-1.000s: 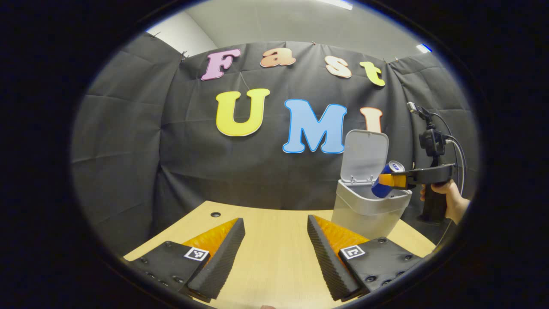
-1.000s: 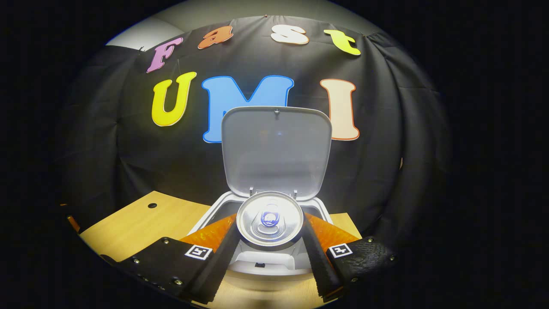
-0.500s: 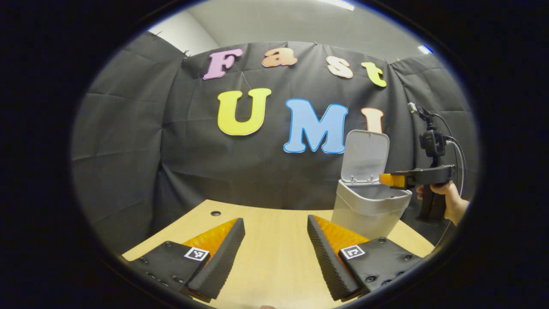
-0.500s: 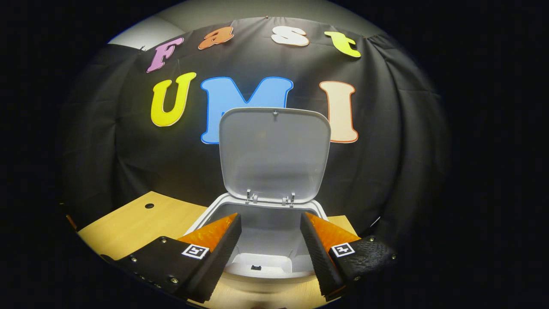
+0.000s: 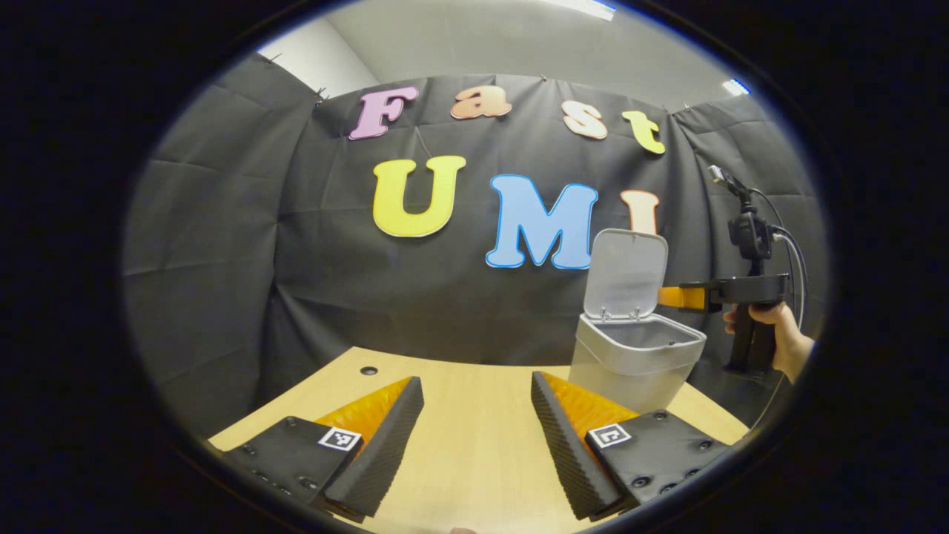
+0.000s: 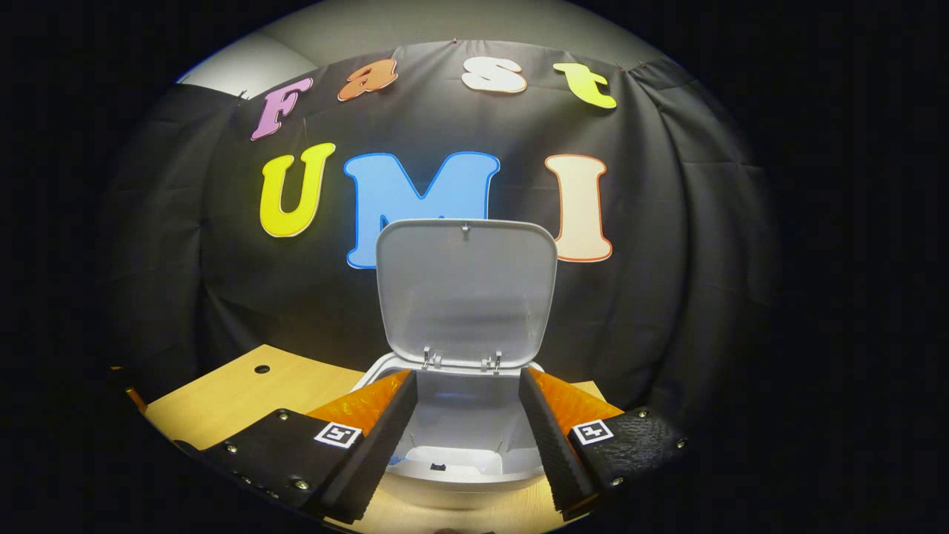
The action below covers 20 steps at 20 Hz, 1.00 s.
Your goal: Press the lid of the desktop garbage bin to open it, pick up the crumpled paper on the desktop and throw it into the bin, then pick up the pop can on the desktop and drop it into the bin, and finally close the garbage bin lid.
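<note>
left gripper [image 5: 474, 437]: two wedge jaws with ribbed inner pads, black screwed mounts, a square black-and-white marker on each
right gripper [image 6: 467, 437]: same build
right gripper handle [image 5: 750, 345]: black pistol grip
camera [image 5: 750, 236]: black, on a post, grey cables looping down

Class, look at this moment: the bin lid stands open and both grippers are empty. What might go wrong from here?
1. The right gripper hangs open over the bin; closing the upright lid from there may pinch its fingers.
2. The bin sits near the table edge; a hard push might slide it off.
</note>
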### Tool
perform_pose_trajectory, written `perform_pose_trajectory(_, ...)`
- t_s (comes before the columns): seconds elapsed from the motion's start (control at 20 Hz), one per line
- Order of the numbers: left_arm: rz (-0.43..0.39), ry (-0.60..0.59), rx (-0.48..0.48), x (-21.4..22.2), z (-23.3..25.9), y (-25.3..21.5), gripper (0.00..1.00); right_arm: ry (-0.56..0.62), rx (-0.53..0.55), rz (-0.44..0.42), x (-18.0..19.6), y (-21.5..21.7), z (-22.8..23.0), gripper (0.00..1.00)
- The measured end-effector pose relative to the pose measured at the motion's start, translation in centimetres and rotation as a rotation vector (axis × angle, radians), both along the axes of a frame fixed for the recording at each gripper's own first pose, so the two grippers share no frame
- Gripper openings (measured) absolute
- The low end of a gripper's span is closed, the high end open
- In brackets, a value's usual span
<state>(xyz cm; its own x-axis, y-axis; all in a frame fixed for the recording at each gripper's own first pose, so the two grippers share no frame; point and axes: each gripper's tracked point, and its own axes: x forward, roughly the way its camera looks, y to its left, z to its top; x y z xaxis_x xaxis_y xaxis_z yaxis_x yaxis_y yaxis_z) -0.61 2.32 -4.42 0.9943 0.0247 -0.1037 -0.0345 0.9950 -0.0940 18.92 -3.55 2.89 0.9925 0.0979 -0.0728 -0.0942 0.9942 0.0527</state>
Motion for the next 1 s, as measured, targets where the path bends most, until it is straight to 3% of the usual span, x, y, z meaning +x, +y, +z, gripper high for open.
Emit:
perform_pose_trajectory(0.9, 0.049, -0.011, -0.001, -0.9, 0.8, 2.8, 0.96, -0.165, 0.043, -0.035, 3.5, 0.3, 10.8, 0.89)
perform_pose_trajectory(0.95, 0.053, -0.011, 0.0, -0.9, 0.9, 2.9, 0.96, -0.172, 0.049, -0.034, 3.7, 0.3, 11.0, 0.92)
perform_pose_trajectory(1.0, 0.055, -0.011, 0.0, -0.9, 1.0, 3.0, 0.95, -0.176, 0.054, -0.036, 3.9, 0.4, 11.3, 1.0)
